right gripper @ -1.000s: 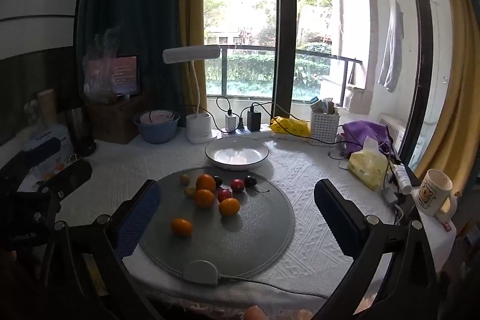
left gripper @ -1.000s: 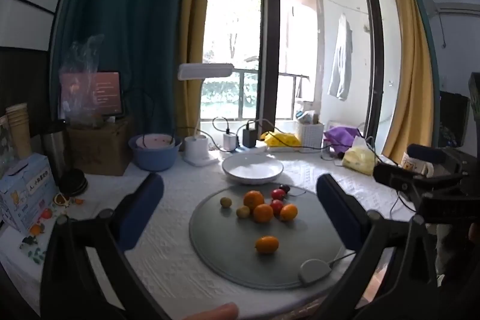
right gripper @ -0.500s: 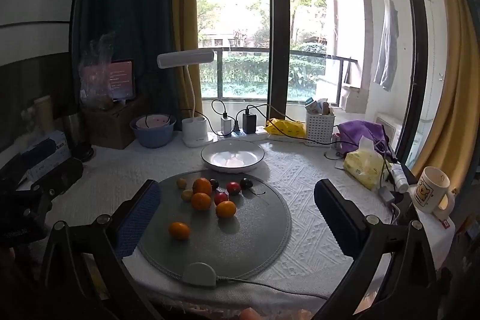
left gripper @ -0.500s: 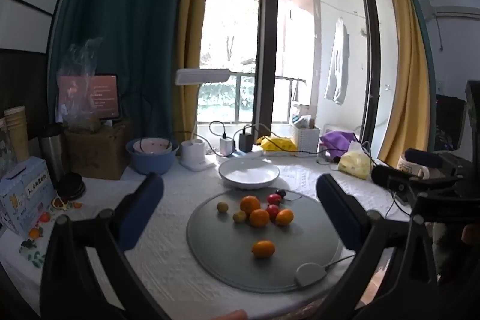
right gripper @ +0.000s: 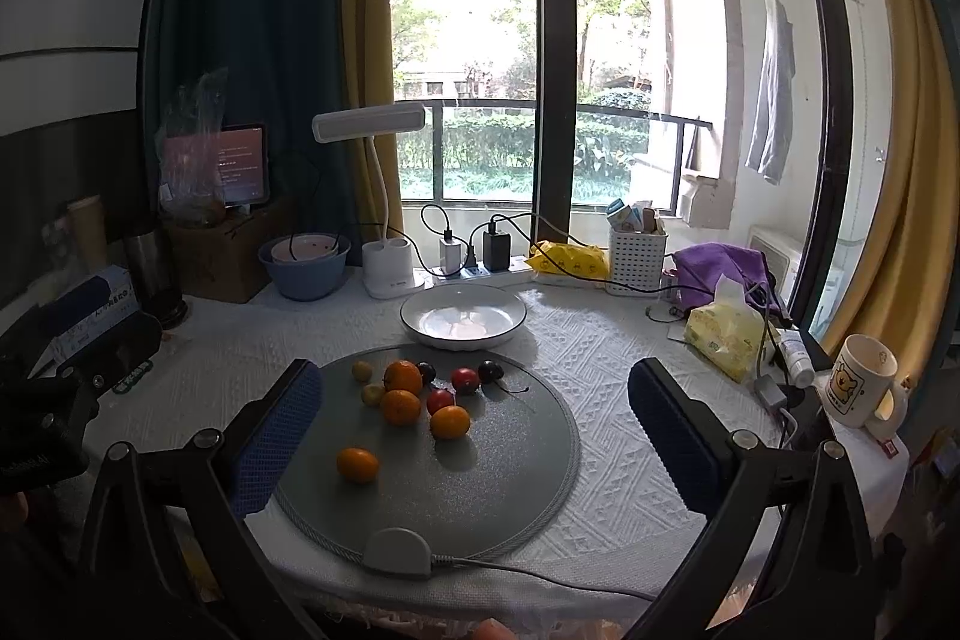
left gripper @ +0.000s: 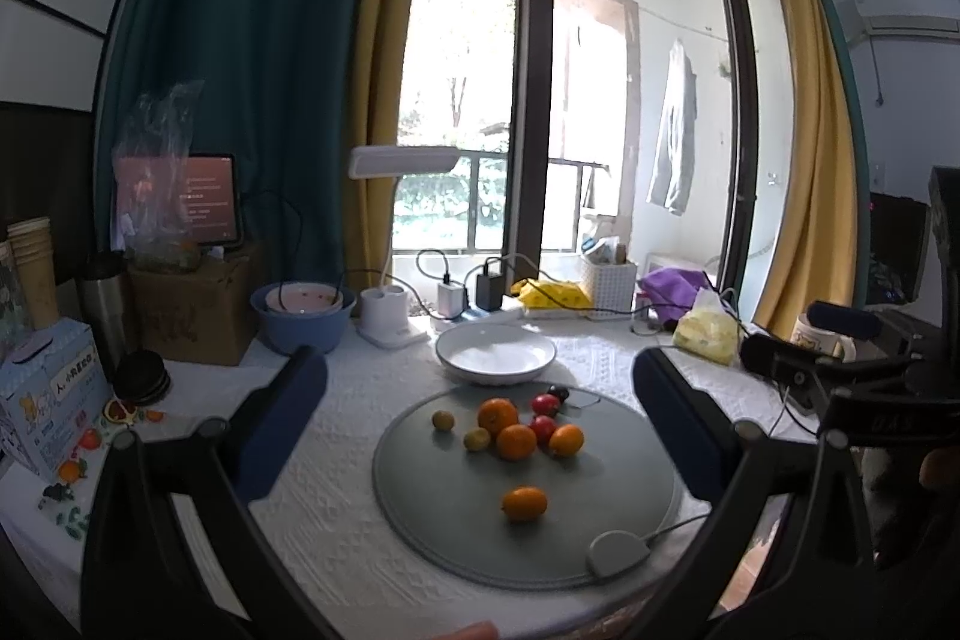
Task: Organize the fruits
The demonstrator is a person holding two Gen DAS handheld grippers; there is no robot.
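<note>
A round grey mat [left gripper: 456,508] [right gripper: 498,466] lies on the white tablecloth and carries several small fruits: oranges [left gripper: 516,441] [right gripper: 401,406], a lone kumquat [left gripper: 524,503] [right gripper: 357,463], red cherry tomatoes [left gripper: 545,403] [right gripper: 465,379], dark cherries [right gripper: 491,370] and pale green fruits [left gripper: 443,420] [right gripper: 362,370]. Just behind the mat sits an empty white plate [left gripper: 495,353] [right gripper: 462,319]. My left gripper [left gripper: 480,400] hovers open above the near side of the mat, holding nothing. My right gripper [right gripper: 474,406] is likewise open and empty, well short of the fruit.
At the back stand a desk lamp [left gripper: 390,322], a power strip with chargers [right gripper: 474,262], a blue bowl [left gripper: 300,319], a cardboard box with a tablet [left gripper: 198,310] and a white basket [right gripper: 637,259]. A tissue pack [right gripper: 723,340] and mug [right gripper: 861,379] sit right.
Both cameras have lifted and tilted slightly, so the mat and fruit sit a little lower and nearer in view. Both grippers stay open; no fruit has moved.
</note>
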